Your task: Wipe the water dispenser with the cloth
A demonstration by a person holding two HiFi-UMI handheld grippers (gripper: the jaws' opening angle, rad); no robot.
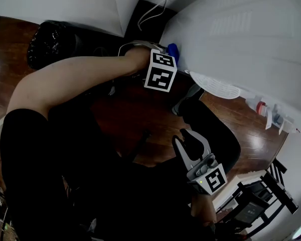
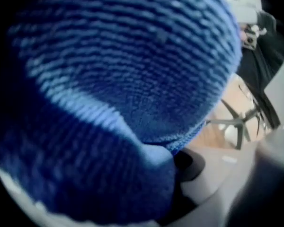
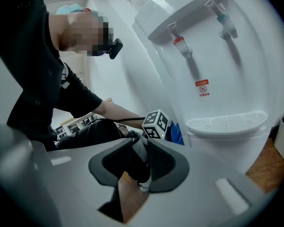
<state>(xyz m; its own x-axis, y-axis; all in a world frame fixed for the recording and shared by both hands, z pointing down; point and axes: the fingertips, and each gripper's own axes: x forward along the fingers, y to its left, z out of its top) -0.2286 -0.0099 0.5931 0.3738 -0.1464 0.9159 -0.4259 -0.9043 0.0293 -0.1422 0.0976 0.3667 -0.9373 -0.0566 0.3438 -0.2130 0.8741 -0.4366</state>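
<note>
blue cloth [image 2: 123,79], one, in left gripper [image 1: 166,52]; water dispenser [image 3: 227,89], two taps [image 3: 180,44].

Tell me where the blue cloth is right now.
The cloth is in the left gripper, against the water dispenser just left of its drip tray in the head view.

Your left arm [image 1: 75,79] is bare and reaches forward and to the right, with the elbow bent. At its end the left hand-held gripper [image 1: 163,51] points steeply down, and its marker cube [image 1: 160,70] faces you. Its jaws are closed on the blue cloth [image 2: 132,79], which covers them almost completely. Your right hand [image 1: 204,212] keeps the right hand-held gripper [image 3: 139,167] low, close to your body, pointing only a little downward. Its jaws stand apart with nothing between them.
</note>
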